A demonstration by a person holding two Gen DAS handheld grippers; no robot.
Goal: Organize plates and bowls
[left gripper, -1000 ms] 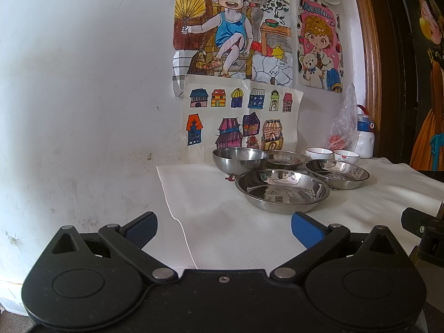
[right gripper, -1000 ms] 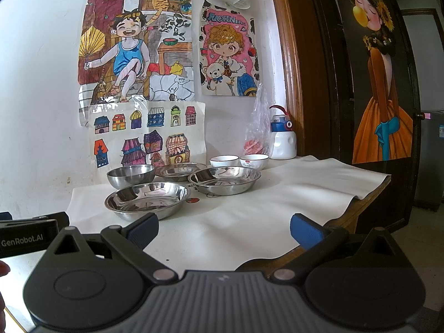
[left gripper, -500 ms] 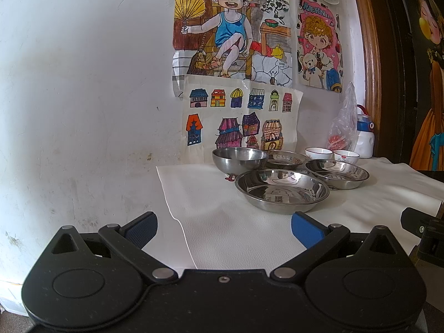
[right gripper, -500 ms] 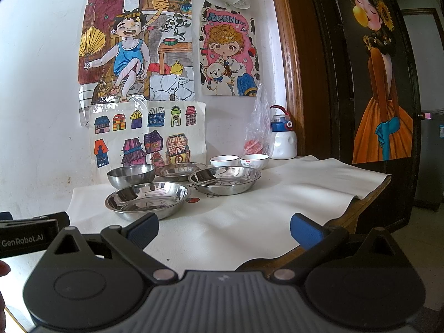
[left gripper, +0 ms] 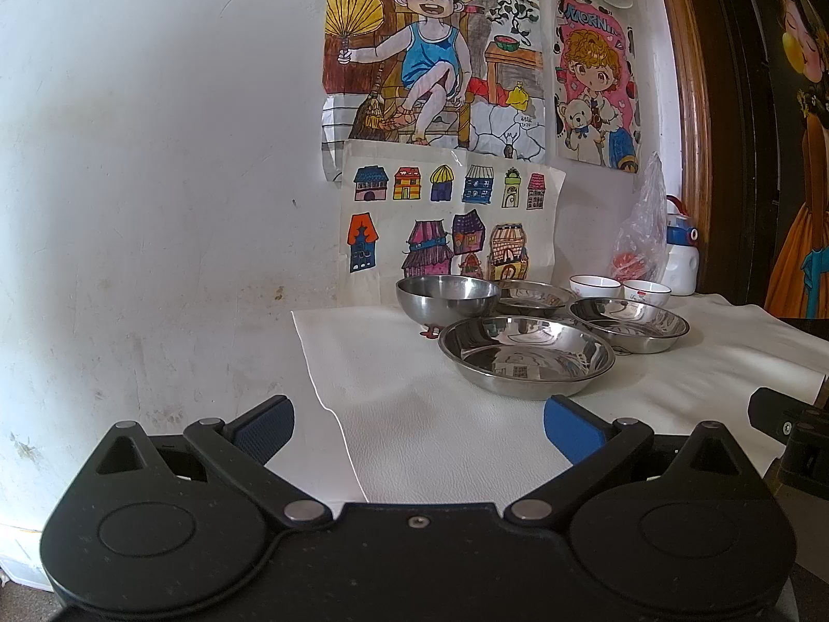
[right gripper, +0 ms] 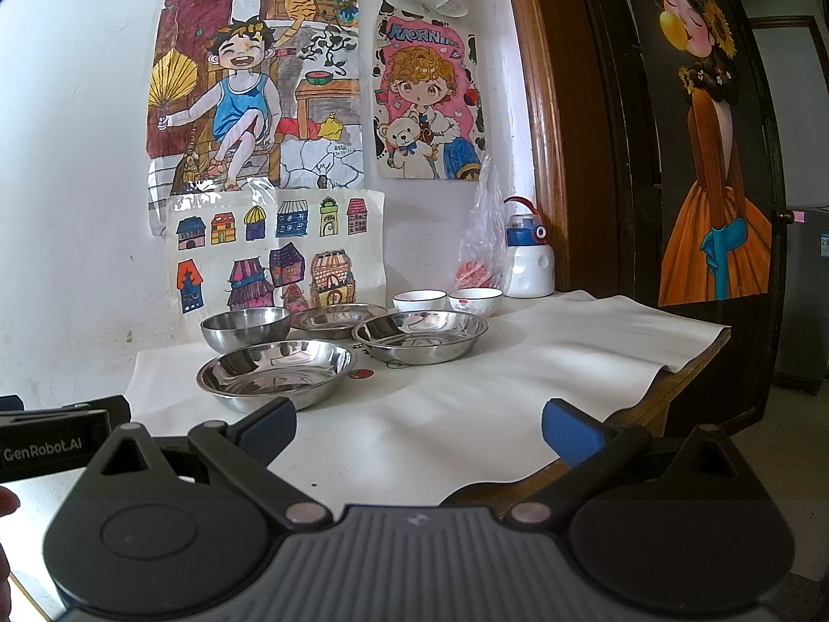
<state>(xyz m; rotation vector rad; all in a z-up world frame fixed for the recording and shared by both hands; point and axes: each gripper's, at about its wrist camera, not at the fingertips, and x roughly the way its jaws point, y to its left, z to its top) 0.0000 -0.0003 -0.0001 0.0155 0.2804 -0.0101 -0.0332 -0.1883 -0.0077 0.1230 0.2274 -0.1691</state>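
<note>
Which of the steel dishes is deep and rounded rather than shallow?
The steel bowl at the back left, by the house drawings; the other three are shallow plates.

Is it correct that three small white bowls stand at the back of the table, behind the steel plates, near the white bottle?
Not quite: there are two small white bowls, not three. The right wrist view shows them side by side behind the steel plates, near the white bottle.

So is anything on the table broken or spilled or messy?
Nothing is broken or spilled. The metal plates and bowl stand upright, and so do the two small white bowls. The only untidy bit is the white cloth, which lies wrinkled and crooked over the table's right edge.
</note>
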